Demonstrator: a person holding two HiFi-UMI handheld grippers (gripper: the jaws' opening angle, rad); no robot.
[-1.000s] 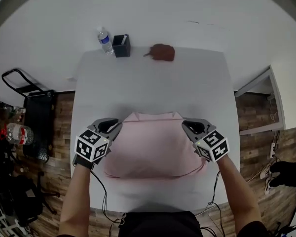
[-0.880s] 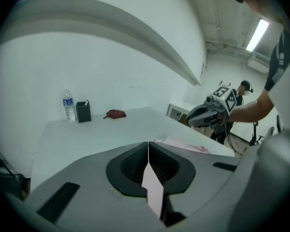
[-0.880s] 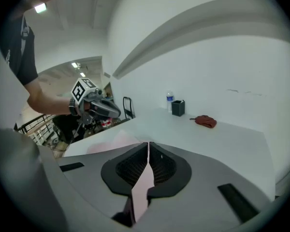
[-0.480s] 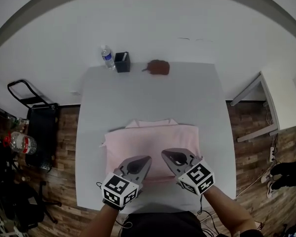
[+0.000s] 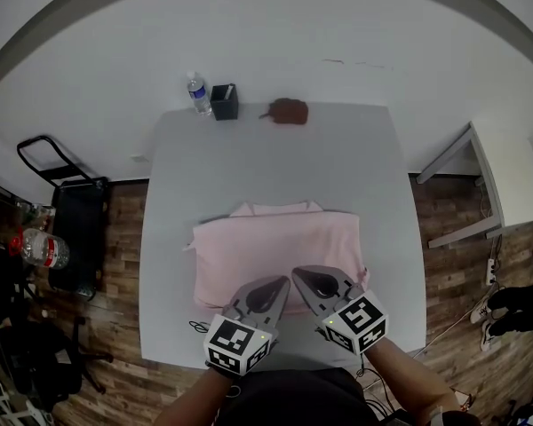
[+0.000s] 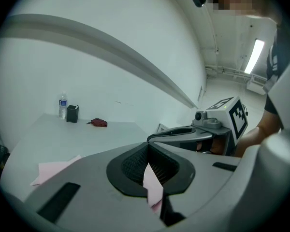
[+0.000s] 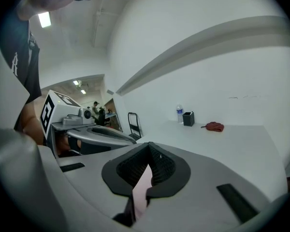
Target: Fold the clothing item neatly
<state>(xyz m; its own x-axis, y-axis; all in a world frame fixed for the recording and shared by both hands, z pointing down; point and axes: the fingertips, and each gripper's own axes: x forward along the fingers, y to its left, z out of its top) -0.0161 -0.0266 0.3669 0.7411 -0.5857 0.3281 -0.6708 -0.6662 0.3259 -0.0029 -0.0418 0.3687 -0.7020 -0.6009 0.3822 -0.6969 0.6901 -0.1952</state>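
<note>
A pink garment [image 5: 275, 242] lies flat as a wide rectangle on the grey table [image 5: 275, 158], its collar on the far side. Both grippers sit side by side at the middle of its near edge. The left gripper [image 5: 280, 285] is shut on a pinch of pink cloth [image 6: 152, 183], which pokes up between its pads in the left gripper view. The right gripper [image 5: 300, 279] is likewise shut on a strip of pink cloth [image 7: 141, 185]. In each gripper view the other gripper shows close alongside.
At the table's far edge stand a water bottle [image 5: 198, 94], a black box [image 5: 224, 101] and a crumpled brown-red cloth [image 5: 289, 111]. A black cart [image 5: 67, 211] and a large bottle [image 5: 40, 248] are on the floor at left. A white side table [image 5: 506, 185] stands at right.
Both grippers have left the garment's two sides and come together at the middle of its near edge. Their jaws now pinch pink cloth.
</note>
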